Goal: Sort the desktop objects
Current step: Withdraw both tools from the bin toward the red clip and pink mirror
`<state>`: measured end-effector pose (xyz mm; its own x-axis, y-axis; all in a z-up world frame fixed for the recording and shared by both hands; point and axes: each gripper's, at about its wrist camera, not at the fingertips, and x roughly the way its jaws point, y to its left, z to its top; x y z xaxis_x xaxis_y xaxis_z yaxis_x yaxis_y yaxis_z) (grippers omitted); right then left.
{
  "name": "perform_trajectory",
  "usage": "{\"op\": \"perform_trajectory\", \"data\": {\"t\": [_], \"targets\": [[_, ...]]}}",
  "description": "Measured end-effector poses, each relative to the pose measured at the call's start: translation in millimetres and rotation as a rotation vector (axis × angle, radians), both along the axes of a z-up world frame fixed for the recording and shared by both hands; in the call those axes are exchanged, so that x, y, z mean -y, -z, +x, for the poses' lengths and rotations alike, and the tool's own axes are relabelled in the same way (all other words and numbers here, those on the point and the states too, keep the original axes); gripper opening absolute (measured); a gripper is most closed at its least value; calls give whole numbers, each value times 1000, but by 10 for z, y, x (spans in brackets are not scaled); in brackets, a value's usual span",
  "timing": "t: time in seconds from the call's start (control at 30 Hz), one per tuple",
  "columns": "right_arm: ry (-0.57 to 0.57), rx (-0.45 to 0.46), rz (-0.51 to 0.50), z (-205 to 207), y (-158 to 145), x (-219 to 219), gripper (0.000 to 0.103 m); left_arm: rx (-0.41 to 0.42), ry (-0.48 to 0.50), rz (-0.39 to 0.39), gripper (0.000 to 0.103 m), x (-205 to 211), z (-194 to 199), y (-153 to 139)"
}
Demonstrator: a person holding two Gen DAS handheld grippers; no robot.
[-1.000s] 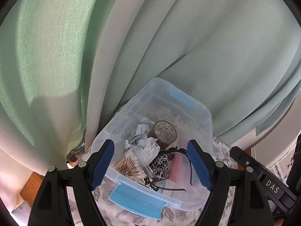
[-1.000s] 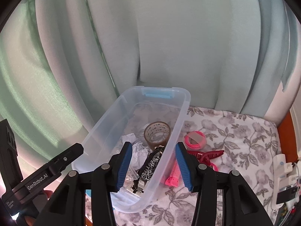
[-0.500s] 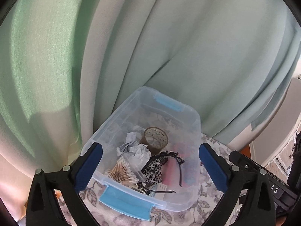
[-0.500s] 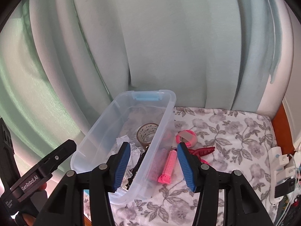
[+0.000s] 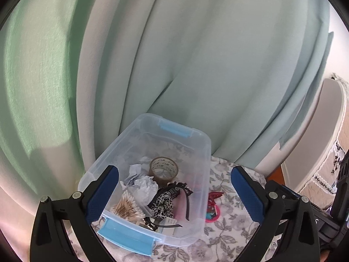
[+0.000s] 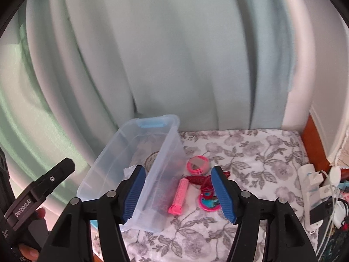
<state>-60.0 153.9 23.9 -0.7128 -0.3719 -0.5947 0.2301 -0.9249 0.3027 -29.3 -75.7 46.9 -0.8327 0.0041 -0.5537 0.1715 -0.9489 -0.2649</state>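
Just one bin [image 6: 168, 152], two grippers [image 6: 177, 193].

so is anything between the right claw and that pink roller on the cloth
Nothing visible. The right claw is open with the pink roller lying between its fingers on the floral cloth, in the open. The clear bin wall stands just left of the roller.

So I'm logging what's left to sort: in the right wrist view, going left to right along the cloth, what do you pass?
clear bin → pink hair roller → red hair claw clip → white power strip
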Motion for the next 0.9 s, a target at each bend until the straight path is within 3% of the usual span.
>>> {"op": "perform_trajectory", "data": {"t": [0.43, 0.9], "targets": [[91, -28, -99, 94, 54, -618, 68, -1, 62, -65, 102, -383, -1, -53], [147, -61, -104, 177, 229, -1040, 68, 29, 140, -89, 102, -792, -64, 44]]}}
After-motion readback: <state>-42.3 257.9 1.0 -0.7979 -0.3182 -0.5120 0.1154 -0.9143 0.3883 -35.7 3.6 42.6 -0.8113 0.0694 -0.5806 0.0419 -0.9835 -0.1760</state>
